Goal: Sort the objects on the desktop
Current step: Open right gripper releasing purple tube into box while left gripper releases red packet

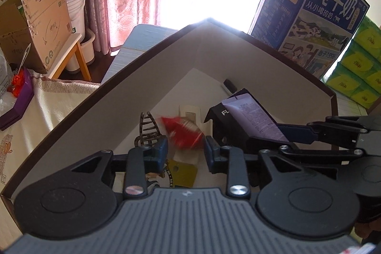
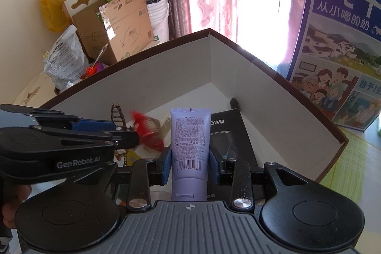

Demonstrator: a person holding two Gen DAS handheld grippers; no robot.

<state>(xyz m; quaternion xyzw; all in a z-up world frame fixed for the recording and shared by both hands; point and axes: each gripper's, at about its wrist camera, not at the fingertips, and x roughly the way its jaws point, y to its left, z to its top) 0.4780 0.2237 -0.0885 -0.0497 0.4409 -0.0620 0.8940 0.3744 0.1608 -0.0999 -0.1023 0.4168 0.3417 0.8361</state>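
A large white-lined box (image 1: 95,92) (image 2: 262,77) with a dark brown rim lies under both grippers. My left gripper (image 1: 185,149) (image 2: 133,135) hangs over its floor, jaws slightly open. A red packet (image 1: 183,132) (image 2: 147,130), blurred, sits in the gap and just ahead of the pads, which do not press on it. My right gripper (image 2: 190,158) (image 1: 285,135) is shut on a lilac tube (image 2: 190,135) (image 1: 252,118), cap end toward the camera, above a black shaver box (image 2: 228,125) (image 1: 221,123).
Inside the box also lie a brown hair claw (image 1: 147,127) (image 2: 117,114), a yellow card (image 1: 183,173), a white flat piece (image 1: 190,113) and a black brush (image 1: 229,85). A blue milk carton (image 1: 309,11) and green tissue packs (image 1: 357,63) stand right; cardboard boxes (image 1: 47,23) left.
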